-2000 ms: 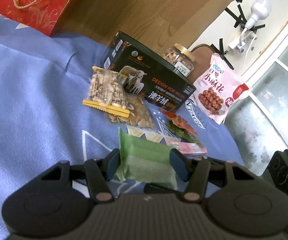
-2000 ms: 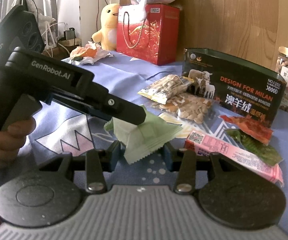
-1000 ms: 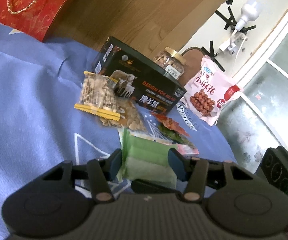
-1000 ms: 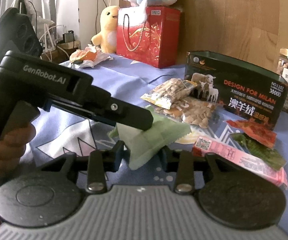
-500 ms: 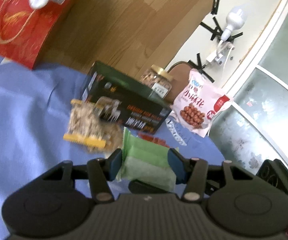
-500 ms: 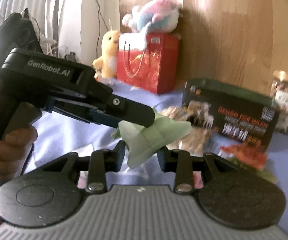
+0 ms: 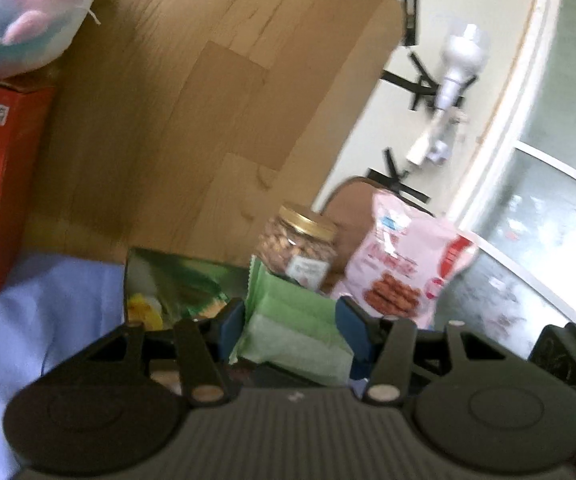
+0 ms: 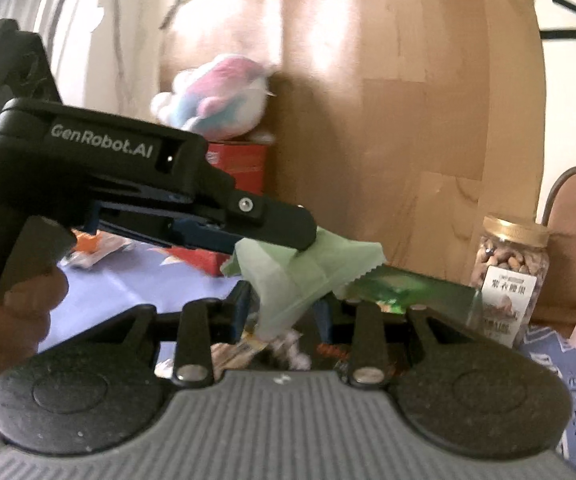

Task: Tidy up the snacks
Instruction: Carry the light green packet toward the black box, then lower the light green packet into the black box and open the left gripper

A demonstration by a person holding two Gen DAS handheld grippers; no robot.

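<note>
I hold the green packet (image 7: 296,328) in the air above the dark box (image 8: 408,292), left gripper (image 7: 290,326) and right gripper (image 8: 284,312) both pinching it; not one snack looks sorted yet.

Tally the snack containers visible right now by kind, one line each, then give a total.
Soft packets and bags: 2, namely the green packet held between both tongs, and the pink snack bag.
Glass jars: 1, the nut jar.
Boxes: 1, the dark green box.
Total: 4. Blurred packets lie below the tongs, too unclear to count.
</note>
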